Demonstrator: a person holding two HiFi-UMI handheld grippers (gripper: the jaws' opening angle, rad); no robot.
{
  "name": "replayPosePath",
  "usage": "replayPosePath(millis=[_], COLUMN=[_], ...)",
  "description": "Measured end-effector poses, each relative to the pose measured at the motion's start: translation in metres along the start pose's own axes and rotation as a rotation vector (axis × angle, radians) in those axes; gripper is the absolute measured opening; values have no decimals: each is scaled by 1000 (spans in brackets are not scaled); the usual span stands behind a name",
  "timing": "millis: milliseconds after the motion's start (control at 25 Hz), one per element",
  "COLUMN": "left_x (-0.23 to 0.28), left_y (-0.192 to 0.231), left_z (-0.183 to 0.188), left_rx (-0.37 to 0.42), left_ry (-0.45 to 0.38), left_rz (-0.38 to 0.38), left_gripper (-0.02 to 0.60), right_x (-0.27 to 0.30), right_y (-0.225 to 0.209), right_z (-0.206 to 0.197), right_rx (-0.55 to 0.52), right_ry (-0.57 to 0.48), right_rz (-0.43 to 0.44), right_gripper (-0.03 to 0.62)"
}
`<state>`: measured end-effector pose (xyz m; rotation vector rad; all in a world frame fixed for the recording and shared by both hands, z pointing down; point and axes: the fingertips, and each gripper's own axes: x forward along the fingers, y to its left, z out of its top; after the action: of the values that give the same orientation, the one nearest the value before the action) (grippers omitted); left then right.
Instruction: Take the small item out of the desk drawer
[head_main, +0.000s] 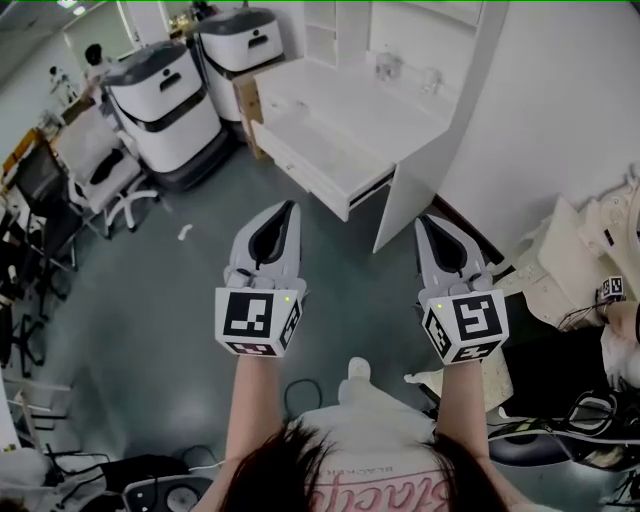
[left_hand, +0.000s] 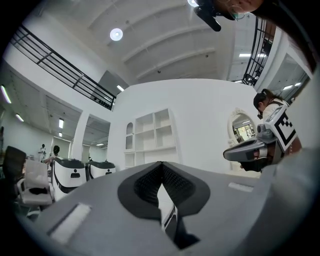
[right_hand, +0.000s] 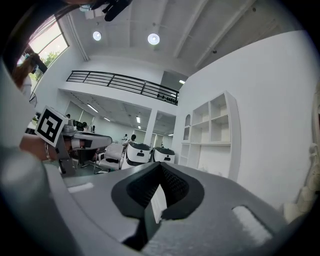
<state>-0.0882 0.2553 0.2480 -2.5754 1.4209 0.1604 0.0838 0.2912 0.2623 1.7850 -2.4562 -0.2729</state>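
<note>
While the drawer (head_main: 312, 176) stands open at the desk (head_main: 392, 118) front edge, left claw (head_main: 288, 208) and right claw (head_main: 426, 222) — both closed, empty — hang well short, probably staged for approach.

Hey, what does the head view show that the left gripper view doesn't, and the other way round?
Only the head view shows the desk drawer pulled open, with its white inside, and the left claw's marker cube. Only the left gripper view shows the round ceiling light and the black railing. Both show the left claw, shut and empty, the right claw, and the two white machines beyond.
</note>
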Motion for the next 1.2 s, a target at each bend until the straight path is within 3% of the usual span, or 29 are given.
replayPosePath(millis=[440, 840, 1200], left_x=[107, 132, 157], left_y=[-1, 15, 29], left_z=[-17, -31, -42], left_rx=[4, 18, 19], left_ry=[19, 57, 62], left_rz=[76, 138, 144], left_gripper=[14, 14, 14], right_x=[77, 109, 138], right_y=[-75, -105, -117], right_z=[-21, -38, -45], right_rx=[11, 49, 48], right_ry=[1, 16, 18], right_rz=[101, 118, 119], right_gripper=[2, 2, 2])
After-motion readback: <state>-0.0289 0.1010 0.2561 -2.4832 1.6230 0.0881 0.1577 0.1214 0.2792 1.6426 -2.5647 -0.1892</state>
